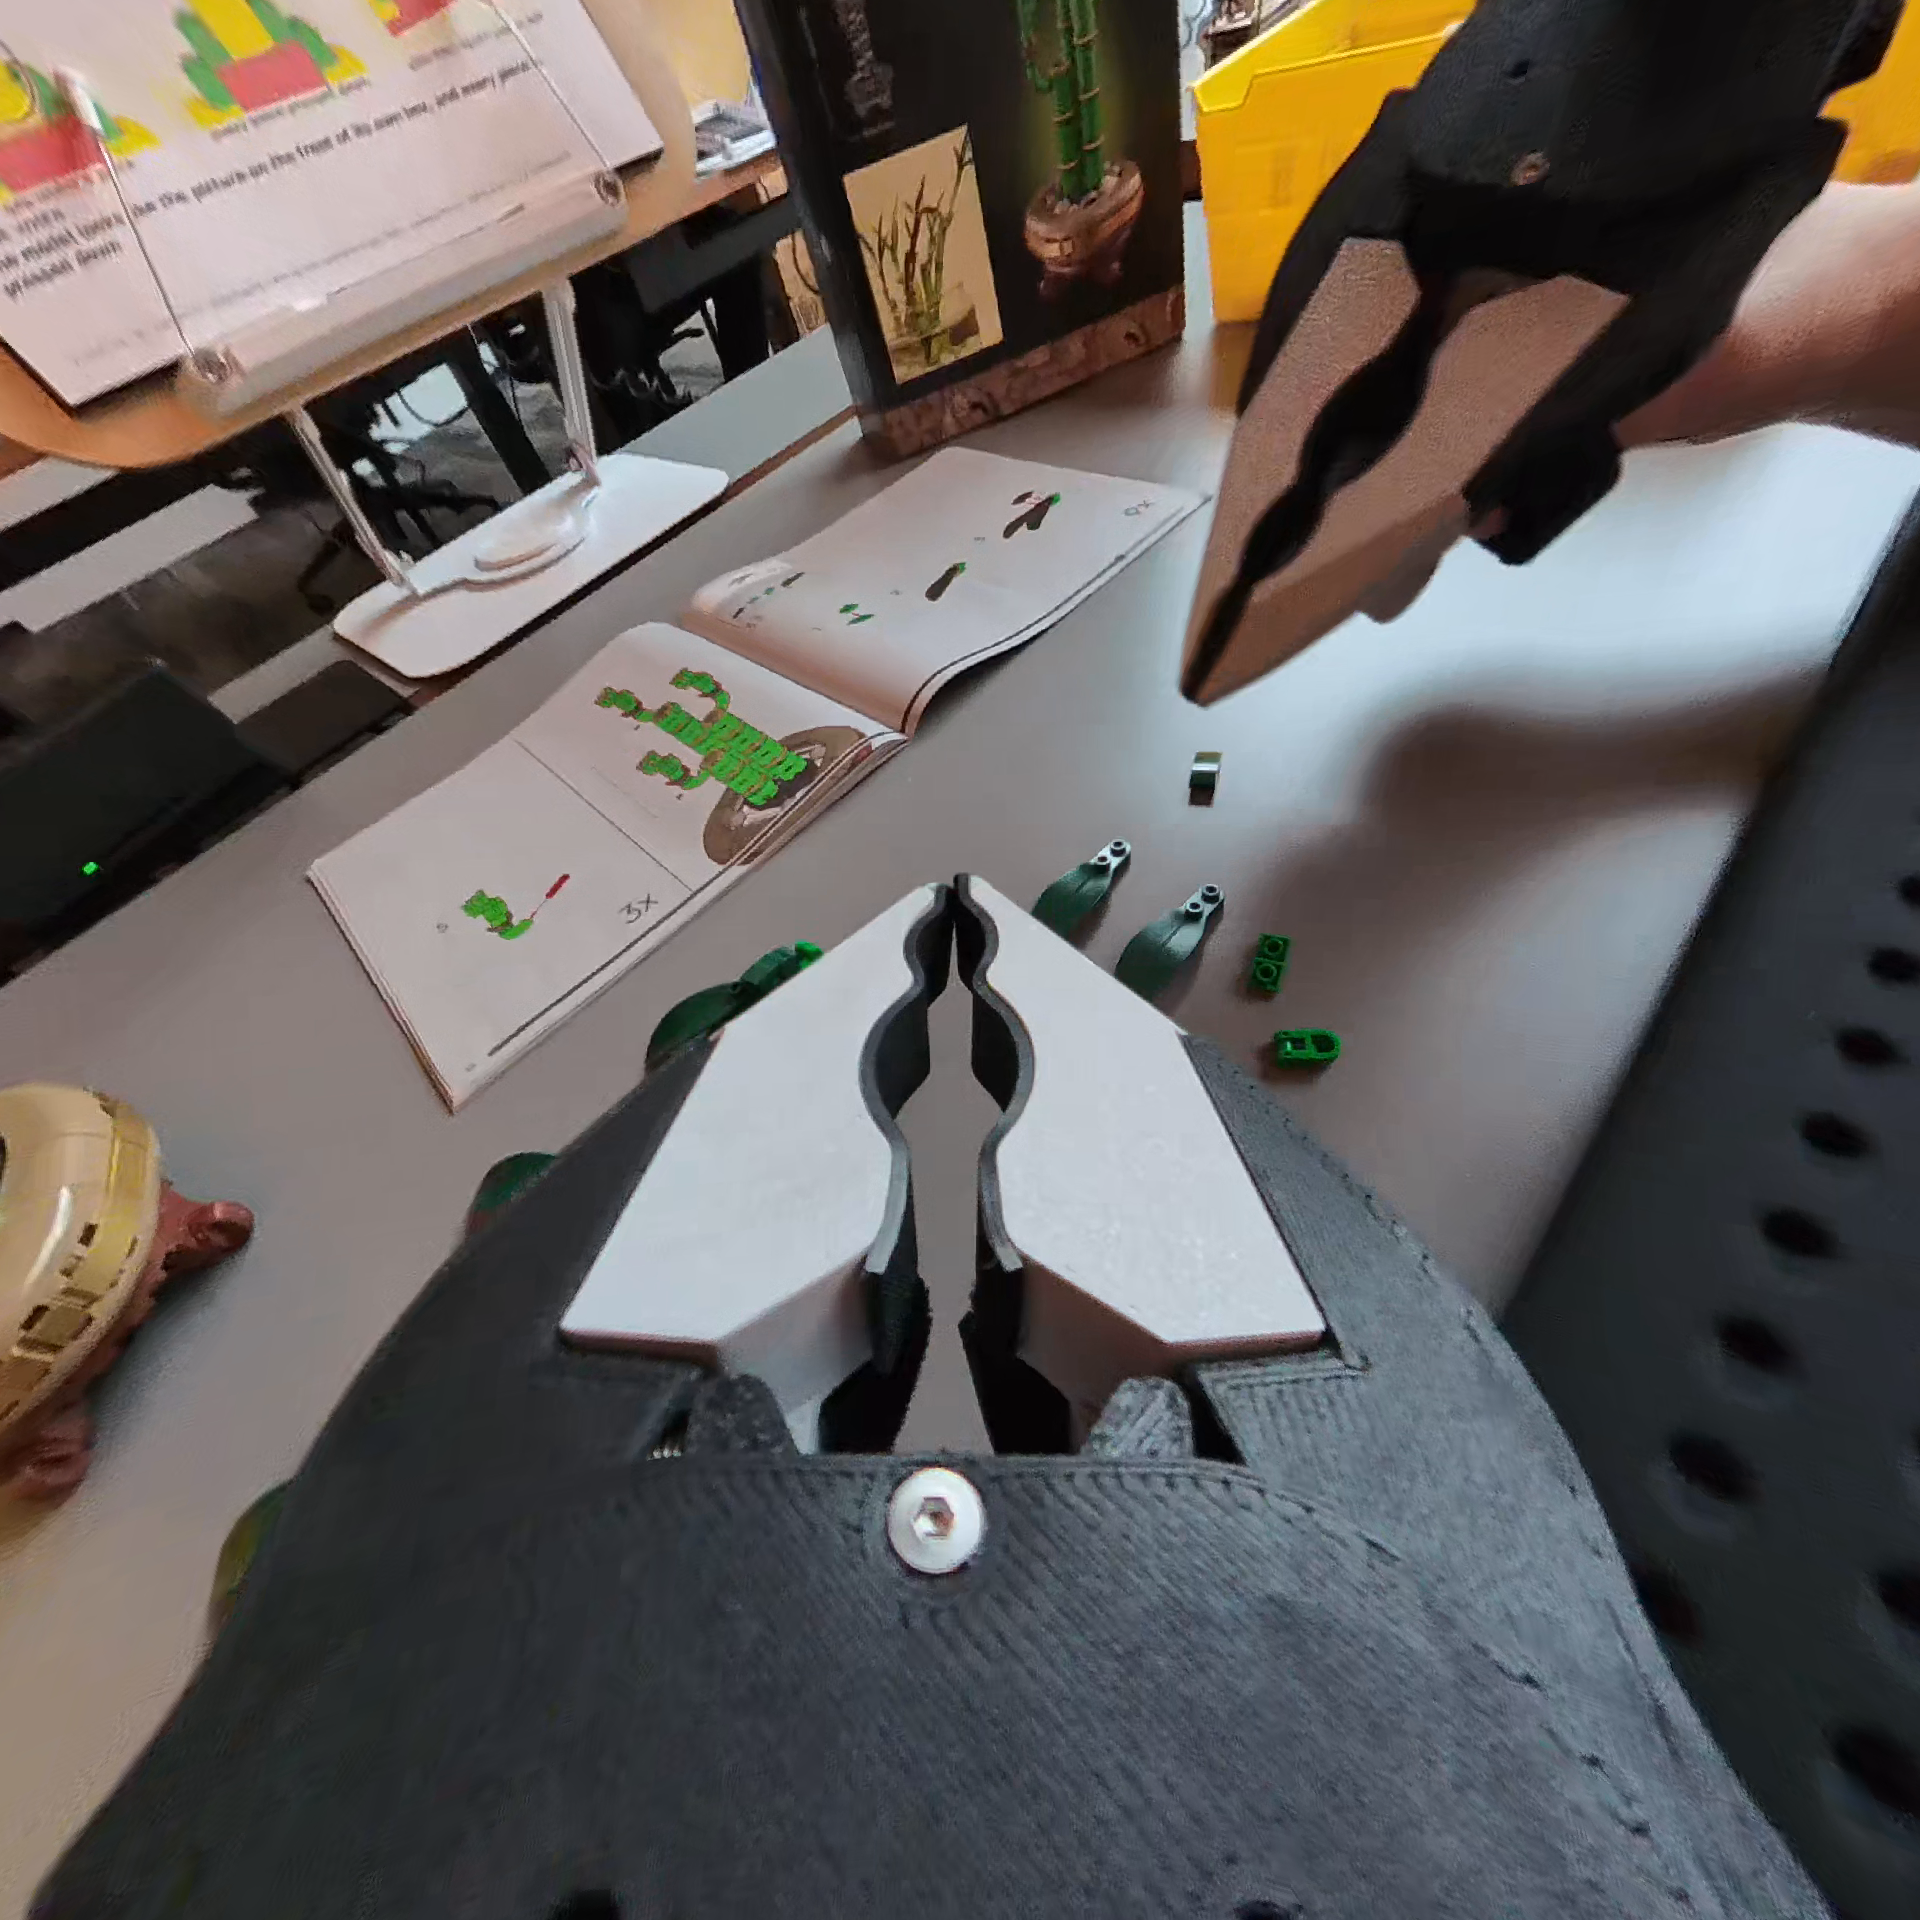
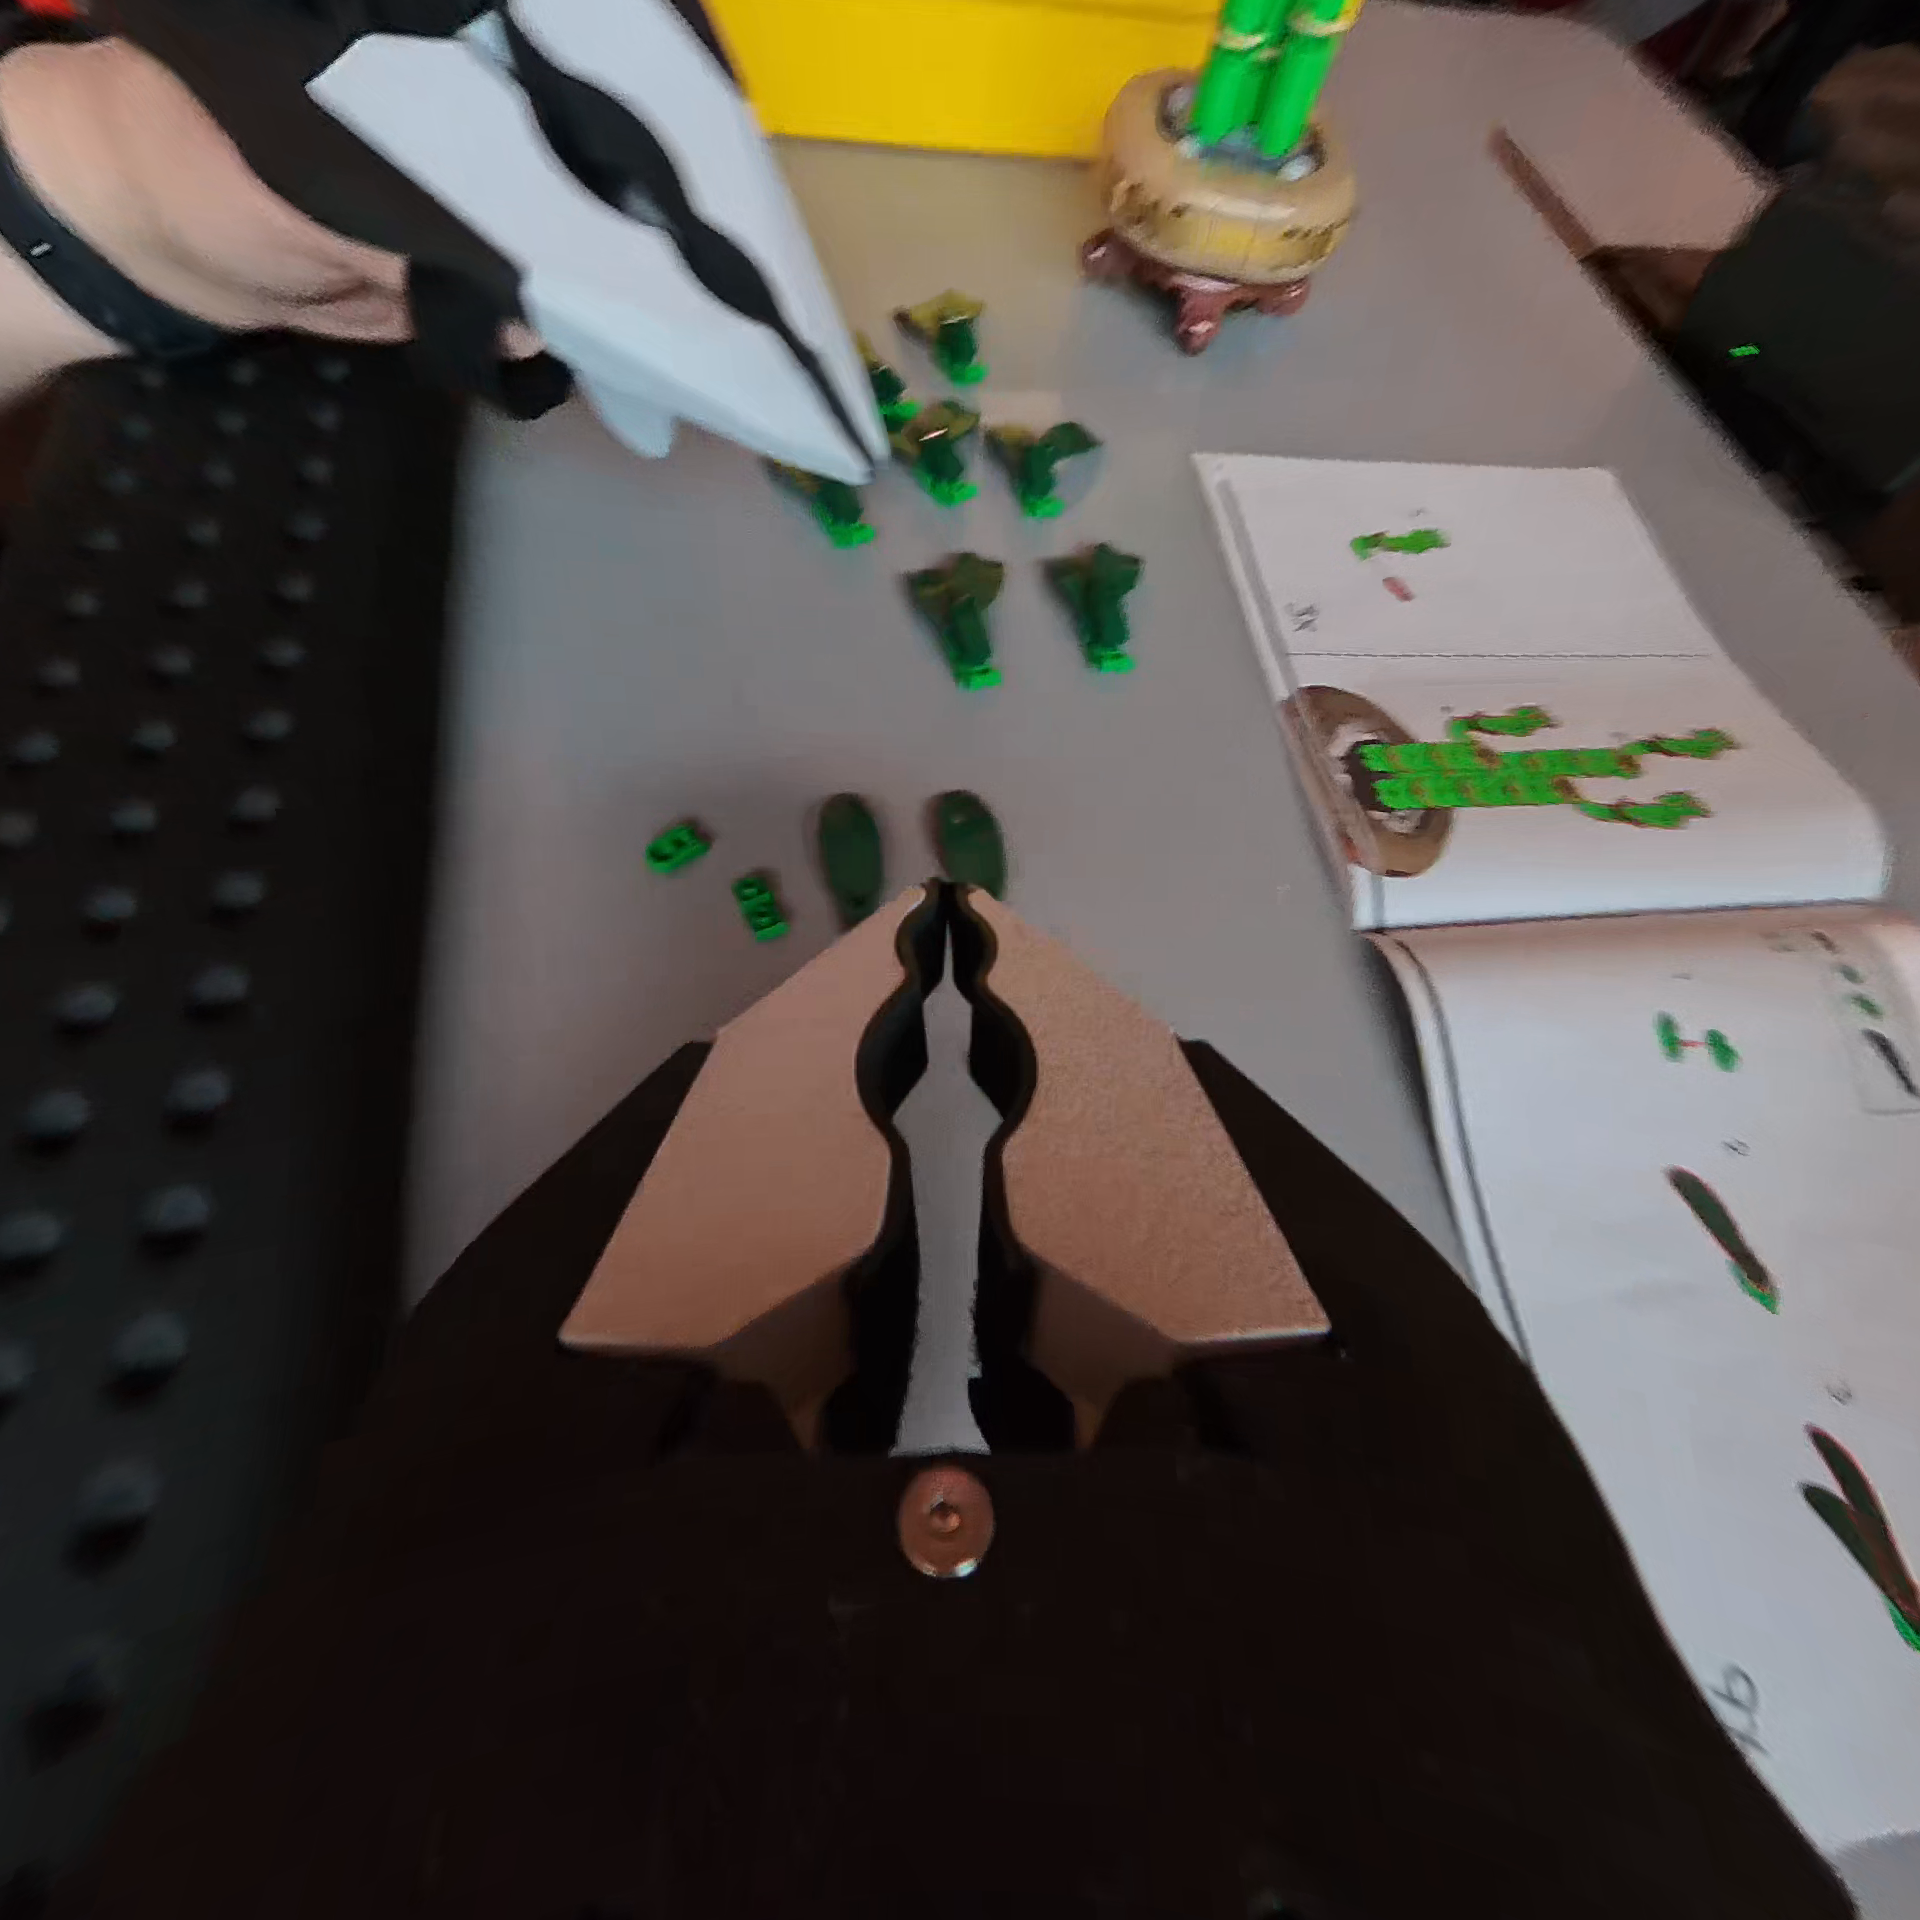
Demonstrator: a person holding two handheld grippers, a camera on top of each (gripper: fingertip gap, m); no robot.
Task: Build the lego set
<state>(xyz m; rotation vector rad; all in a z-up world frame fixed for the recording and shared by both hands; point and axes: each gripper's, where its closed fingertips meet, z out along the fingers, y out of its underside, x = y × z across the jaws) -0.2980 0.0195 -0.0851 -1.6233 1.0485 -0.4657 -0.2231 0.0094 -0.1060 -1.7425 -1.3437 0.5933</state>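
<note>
My left gripper point(image 1: 956, 883) is shut, its tips touching with nothing between them, above the grey table. Just to its right lie two dark green leaf pieces point(image 1: 1081, 894) point(image 1: 1169, 935), two small bright green pieces point(image 1: 1269, 961) point(image 1: 1307, 1046) and a small dark piece point(image 1: 1204, 774). My right gripper point(image 2: 943, 888) is also shut with nothing between its tips. It hovers over the same leaves point(image 2: 850, 852) point(image 2: 971, 836) and bright green pieces point(image 2: 677, 844) point(image 2: 761, 904). It also shows in the left wrist view point(image 1: 1195, 691), raised above the table. Several built leaf clusters point(image 2: 961, 613) lie beyond.
A tan pot with green bamboo stalks point(image 2: 1226, 197) stands at the back. An open instruction booklet point(image 1: 582, 862) point(image 2: 1558, 675), the set's box point(image 1: 987, 208), a yellow bin point(image 1: 1278, 187), a sheet on a clear stand point(image 1: 312, 156) and a black perforated mat point(image 2: 208, 831) surround the pieces. The grippers' ends are close to 9 cm from one another. The small dark piece point(image 1: 1204, 774) is closer to my right gripper, around 6 cm from its tips; the left tips are 12 cm off.
</note>
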